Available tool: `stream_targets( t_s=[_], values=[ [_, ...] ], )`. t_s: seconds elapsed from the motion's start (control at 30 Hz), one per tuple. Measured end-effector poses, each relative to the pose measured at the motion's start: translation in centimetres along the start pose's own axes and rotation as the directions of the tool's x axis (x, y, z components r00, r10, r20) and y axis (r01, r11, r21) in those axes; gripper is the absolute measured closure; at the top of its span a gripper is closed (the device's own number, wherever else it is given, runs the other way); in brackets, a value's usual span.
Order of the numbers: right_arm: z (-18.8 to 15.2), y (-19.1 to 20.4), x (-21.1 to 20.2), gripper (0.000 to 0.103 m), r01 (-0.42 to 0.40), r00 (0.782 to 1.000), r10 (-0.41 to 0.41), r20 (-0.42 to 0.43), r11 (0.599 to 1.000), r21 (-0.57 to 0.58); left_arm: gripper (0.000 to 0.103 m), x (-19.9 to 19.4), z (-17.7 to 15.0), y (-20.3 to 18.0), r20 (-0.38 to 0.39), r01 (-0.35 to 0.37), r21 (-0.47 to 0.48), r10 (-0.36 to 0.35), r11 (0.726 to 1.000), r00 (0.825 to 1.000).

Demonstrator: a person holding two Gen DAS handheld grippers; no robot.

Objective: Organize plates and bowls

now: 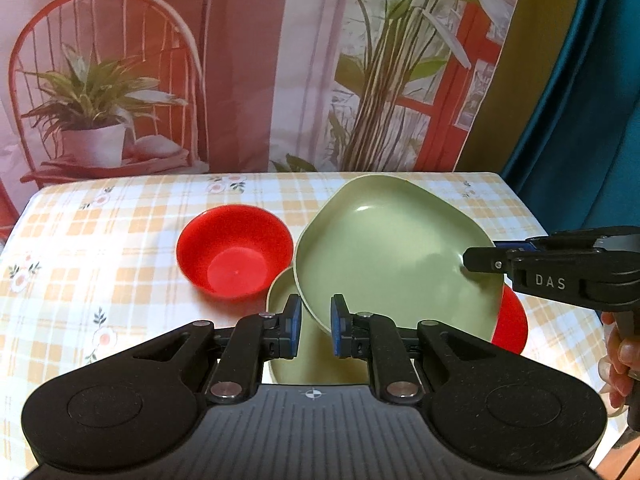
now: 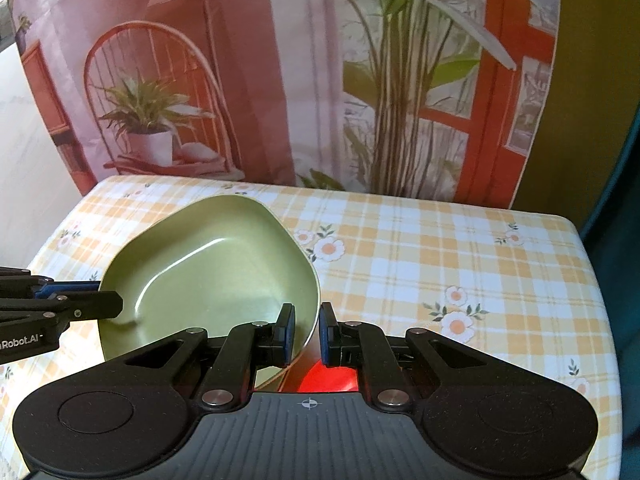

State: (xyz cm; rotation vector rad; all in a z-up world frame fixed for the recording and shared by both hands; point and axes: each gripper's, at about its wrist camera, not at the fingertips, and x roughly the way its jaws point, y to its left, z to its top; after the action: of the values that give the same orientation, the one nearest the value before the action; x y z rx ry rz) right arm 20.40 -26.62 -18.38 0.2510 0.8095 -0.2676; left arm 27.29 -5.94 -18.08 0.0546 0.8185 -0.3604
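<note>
A green plate (image 1: 392, 256) is held tilted above the checked table, its rim between the pads of both grippers. My left gripper (image 1: 315, 326) is shut on its near-left rim. My right gripper (image 2: 307, 334) is shut on its right rim and shows from the side in the left wrist view (image 1: 480, 260). The same plate fills the left of the right wrist view (image 2: 208, 272). A second green plate (image 1: 292, 344) lies flat beneath it. A red bowl (image 1: 236, 256) stands upright to the left. Another red dish (image 1: 510, 322) peeks out under the plate's right edge and shows under my right gripper (image 2: 328, 378).
The table (image 2: 440, 260) has a yellow checked floral cloth, with its right edge near a teal curtain (image 1: 580, 100). A printed backdrop (image 1: 240, 60) of a chair and plants hangs behind the far edge. A hand (image 1: 620, 356) holds the right gripper's handle.
</note>
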Motion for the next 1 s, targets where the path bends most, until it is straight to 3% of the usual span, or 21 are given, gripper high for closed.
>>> stream_targets(
  t_s=[1.0],
  values=[
    [-4.5,4.1,2.0,0.091,-0.027,0.995,0.018,-0.101,0.996,-0.087,0.086,-0.1,-6.6,3.3,-0.092,0.032,-0.120,-0.043,0.992,0.995]
  ],
)
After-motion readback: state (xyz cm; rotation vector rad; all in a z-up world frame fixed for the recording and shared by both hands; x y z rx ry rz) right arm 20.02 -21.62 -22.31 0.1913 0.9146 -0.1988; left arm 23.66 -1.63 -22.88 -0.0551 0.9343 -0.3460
